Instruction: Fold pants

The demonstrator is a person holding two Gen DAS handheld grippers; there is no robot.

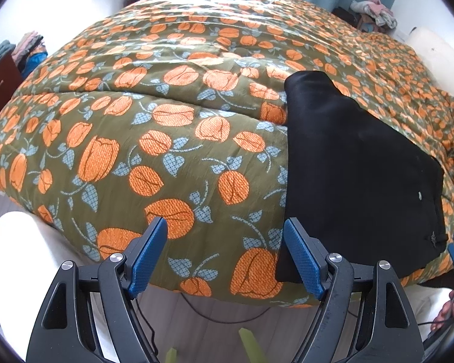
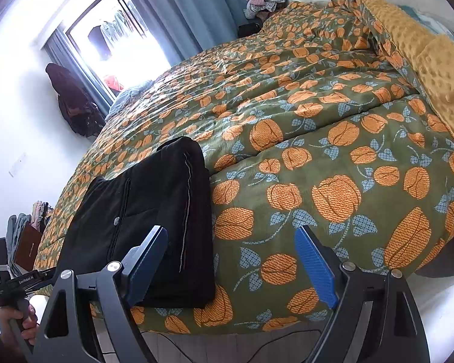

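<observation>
- Your left gripper [image 1: 225,255] fills the bottom of its frame with its blue pads spread wide and nothing between them; it hangs over the near edge of the quilt [image 1: 154,139], floor showing just below.
- Your right gripper [image 2: 231,261] is likewise spread wide and empty at the bottom of its frame, above the same quilt edge.
- The black pants [image 1: 357,163] lie folded into a compact stack at lower right of the left view, their near end reaching the quilt's front edge, just beside the left gripper's right-hand pad.
- In the right view the pants [image 2: 154,211] sit lower left, partly behind that gripper's left-hand pad; a pale seam line runs down the top layer.
- Right of the pants in that view, bare quilt stretches to the yellow blanket [image 2: 423,48] at upper right.
- Beyond, blue curtains [image 2: 178,6] and a bright window [image 2: 118,39] occupy the upper left.
</observation>
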